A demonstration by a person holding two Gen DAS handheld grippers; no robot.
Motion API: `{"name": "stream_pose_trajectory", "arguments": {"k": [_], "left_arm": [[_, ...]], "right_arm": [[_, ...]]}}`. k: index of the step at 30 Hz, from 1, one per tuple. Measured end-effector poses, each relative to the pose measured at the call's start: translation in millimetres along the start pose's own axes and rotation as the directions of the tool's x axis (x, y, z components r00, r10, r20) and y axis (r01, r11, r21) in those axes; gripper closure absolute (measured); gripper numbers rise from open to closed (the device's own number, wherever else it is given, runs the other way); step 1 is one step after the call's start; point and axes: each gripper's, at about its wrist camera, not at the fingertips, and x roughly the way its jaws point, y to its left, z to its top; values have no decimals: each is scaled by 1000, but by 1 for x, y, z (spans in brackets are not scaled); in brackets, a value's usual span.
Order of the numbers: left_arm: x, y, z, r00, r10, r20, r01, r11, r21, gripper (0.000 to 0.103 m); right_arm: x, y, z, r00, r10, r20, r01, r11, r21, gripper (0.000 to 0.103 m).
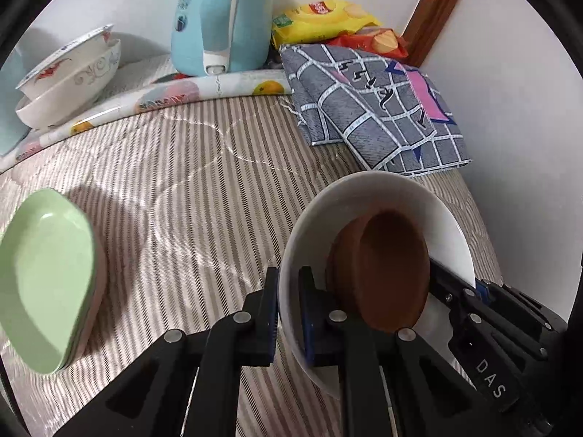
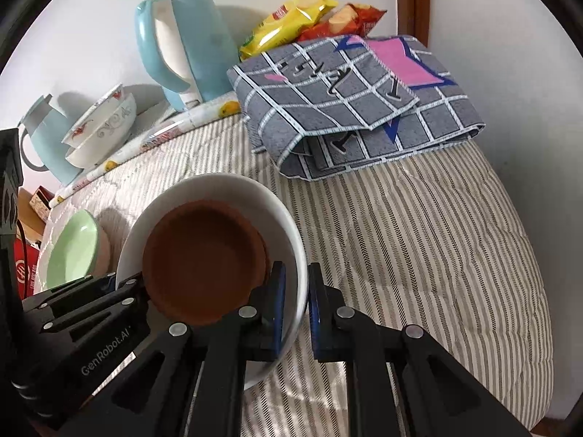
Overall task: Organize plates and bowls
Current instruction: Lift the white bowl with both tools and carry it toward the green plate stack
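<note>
step: carrying white bowl [image 1: 364,196] with brown dish [image 1: 382,269] inside, lower centre | left gripper [image 1: 288,313] and right gripper [image 2: 295,309] each clamp its rim | next: probably lower onto green bowls [image 1: 43,276], lower left

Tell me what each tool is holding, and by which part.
Both grip the white bowl by its rim, on opposite sides: left tool, right tool. A brown dish sits inside.

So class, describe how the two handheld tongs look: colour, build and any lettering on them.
Both are matte black plastic linkages with round silver pivot pins and blue ribbed pads on the fingers. The left tongs carry white "GenRobot.AI" lettering on the body, seen from the right wrist. The right tongs show white "DAS". No cables or sleeves are visible.
</note>
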Motion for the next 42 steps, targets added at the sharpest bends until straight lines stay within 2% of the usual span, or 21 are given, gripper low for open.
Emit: {"name": "stream_pose_trajectory", "arguments": {"k": [6, 22, 42], "left_arm": [[-23, 10, -6, 1000, 8, 26, -8, 1000, -10, 92], [-68, 25, -24, 997, -15, 72, 16, 1000, -15, 93], [-110, 62, -19, 990, -2, 143, 6, 1000, -27, 93]], "right_arm": [[-17, 11, -7, 999, 27, 21, -27, 1000, -9, 91], [-61, 37, -25, 998, 18, 65, -16, 1000, -20, 91], [-88, 85, -22, 992, 46, 120, -40, 998, -50, 91]]}}
